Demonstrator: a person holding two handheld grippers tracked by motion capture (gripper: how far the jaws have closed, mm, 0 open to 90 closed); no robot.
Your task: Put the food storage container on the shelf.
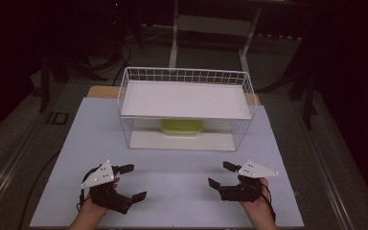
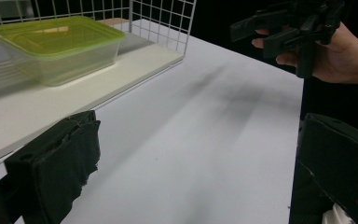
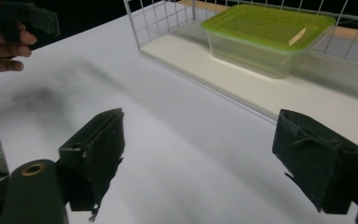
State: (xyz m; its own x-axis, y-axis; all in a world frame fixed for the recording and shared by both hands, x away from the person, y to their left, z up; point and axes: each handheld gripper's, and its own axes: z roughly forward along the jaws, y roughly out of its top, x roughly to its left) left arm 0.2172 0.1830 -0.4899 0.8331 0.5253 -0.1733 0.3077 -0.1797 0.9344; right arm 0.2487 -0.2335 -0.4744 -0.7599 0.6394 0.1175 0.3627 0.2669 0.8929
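A clear plastic box with a green lid (image 1: 182, 127) (image 2: 56, 44) (image 3: 268, 35) sits on the lower board of a white wire basket (image 1: 139, 76) (image 2: 163, 21) (image 3: 161, 21), under a white upper shelf (image 1: 187, 99). My left gripper (image 1: 132, 182) (image 2: 191, 158) rests low on the table at the front left, jaws wide apart and empty. At the front right my right gripper (image 1: 222, 174) (image 3: 198, 149) is open too, holding nothing. Both point towards the basket. The right hand and its gripper (image 2: 284, 28) appear far off in the left gripper view.
The white table top (image 1: 172, 191) spreads between the grippers and the basket. The table's right edge (image 2: 303, 88) drops into darkness. A dark floor, cables and a stand's legs (image 1: 211, 33) lie behind the table.
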